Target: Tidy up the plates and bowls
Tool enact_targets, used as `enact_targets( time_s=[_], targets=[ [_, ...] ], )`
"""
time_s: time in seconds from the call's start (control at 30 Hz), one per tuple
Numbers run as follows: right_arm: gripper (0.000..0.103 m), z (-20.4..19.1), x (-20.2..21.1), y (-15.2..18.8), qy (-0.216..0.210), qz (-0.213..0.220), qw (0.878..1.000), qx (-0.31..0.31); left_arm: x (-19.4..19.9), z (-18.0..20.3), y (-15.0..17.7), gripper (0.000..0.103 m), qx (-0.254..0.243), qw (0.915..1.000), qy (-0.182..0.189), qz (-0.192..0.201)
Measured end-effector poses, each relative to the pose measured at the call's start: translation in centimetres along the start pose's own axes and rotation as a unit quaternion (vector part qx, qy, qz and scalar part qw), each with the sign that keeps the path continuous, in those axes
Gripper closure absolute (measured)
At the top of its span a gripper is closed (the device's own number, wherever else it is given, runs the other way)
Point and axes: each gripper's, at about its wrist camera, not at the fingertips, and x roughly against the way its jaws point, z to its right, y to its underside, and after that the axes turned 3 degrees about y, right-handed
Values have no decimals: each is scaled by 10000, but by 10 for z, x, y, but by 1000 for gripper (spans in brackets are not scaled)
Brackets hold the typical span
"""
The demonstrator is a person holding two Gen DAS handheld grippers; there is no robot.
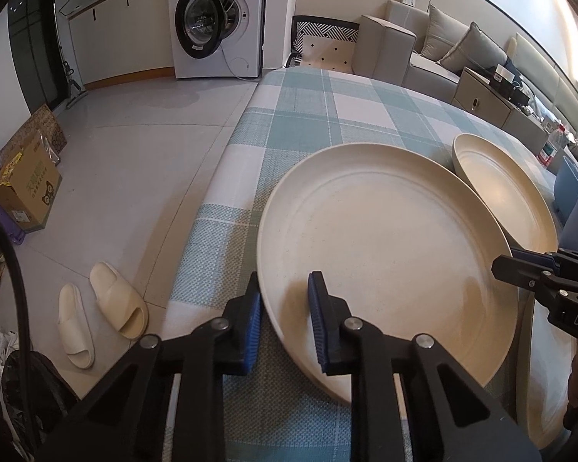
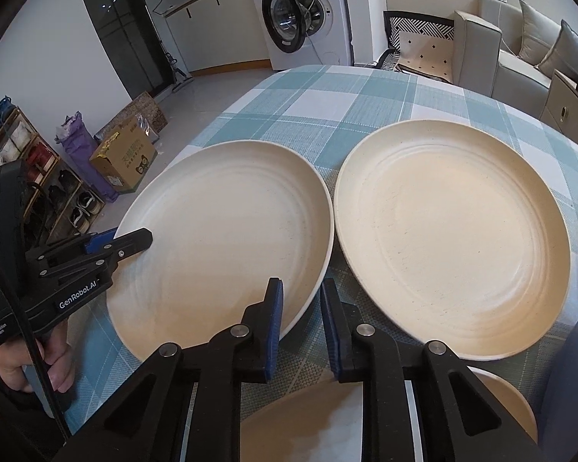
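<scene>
Both jaws clamp opposite rims of the left plate (image 2: 227,231).

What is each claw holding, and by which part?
Both hold the left plate: left claw on its near-left rim, right claw on its near-right rim.

left gripper (image 1: 285,321): black angular frame, two fingers faced with ribbed blue pads (image 1: 320,323)
left gripper pivots: round silver pins on each black link
left gripper side, seen from right wrist (image 2: 135,240): small silver screws, white "GenRobot.AI" lettering, white label on the black handle reading "Data Acquisition System"
cable (image 2: 27,331): thin, black, running down beside that handle
hand (image 2: 38,365): bare fingers, dark cuff at the wrist
right gripper (image 2: 302,327): same black frame, blue pads, silver pins
right gripper side, seen from left wrist (image 1: 520,265): silver screws, partial white letters "DAS"
</scene>
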Motion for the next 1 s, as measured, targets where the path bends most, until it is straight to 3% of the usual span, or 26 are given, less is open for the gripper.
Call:
enact_targets(
  time_s=[1.0],
  targets=[
    [83, -15, 49, 7, -86, 562, 9979, 303, 52, 10, 3, 82, -50, 9982, -268, 531]
  ],
)
